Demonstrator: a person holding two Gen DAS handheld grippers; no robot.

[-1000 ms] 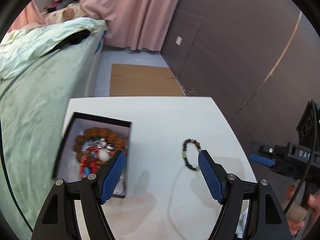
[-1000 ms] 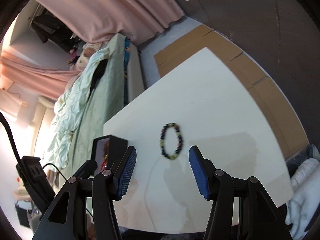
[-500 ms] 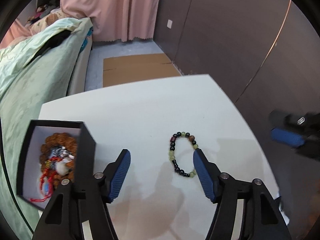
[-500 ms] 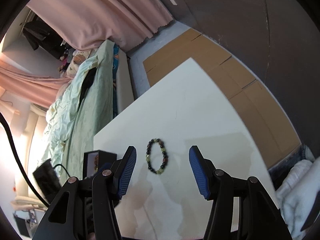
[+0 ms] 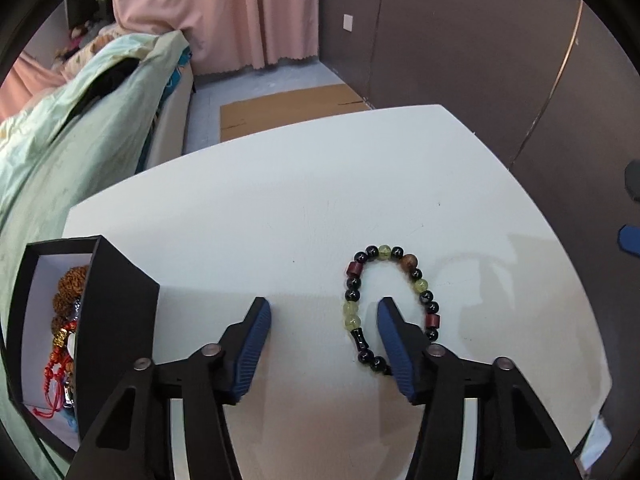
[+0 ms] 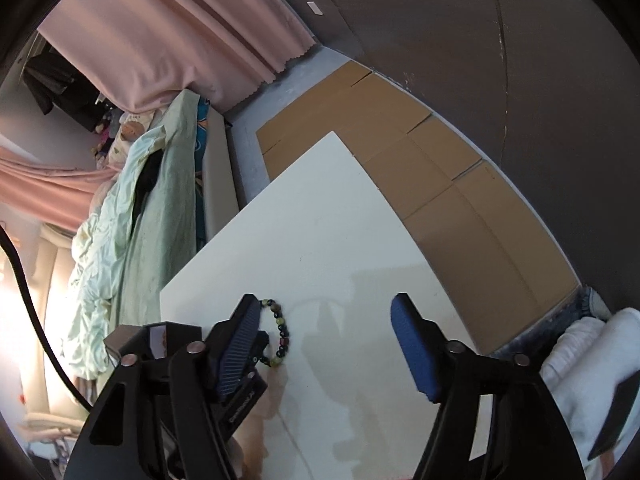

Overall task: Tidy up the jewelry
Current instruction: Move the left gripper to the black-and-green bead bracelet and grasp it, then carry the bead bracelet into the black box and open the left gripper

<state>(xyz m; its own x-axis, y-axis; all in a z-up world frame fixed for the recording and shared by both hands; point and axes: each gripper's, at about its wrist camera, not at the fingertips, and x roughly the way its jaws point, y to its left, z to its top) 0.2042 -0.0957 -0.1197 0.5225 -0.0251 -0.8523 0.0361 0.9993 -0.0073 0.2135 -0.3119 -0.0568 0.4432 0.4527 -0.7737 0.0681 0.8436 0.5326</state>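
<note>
On the white bench (image 5: 280, 208), the black jewelry box (image 5: 116, 320) sits at the left edge; the beaded bracelet (image 5: 390, 304) lies well right of it. To lift the bracelet cleanly, straddle one bead strand, then close gently. The left hand-held gripper (image 5: 324, 338) is spread wide, empty, its right finger inside the loop. The right hand-held gripper (image 6: 326, 344) hovers spread, holding nothing.

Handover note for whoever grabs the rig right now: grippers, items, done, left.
Left hand-held gripper: open, empty, low over the white table; its right finger sits inside the loop of the beaded bracelet.
Right hand-held gripper: open, empty, with the bracelet beside its left finger.
Black jewelry box: at the table's left edge, open, already holding brown beads and red cord pieces.
Done: several pieces boxed.
Left: grasp the bracelet and put it in the box.
</note>
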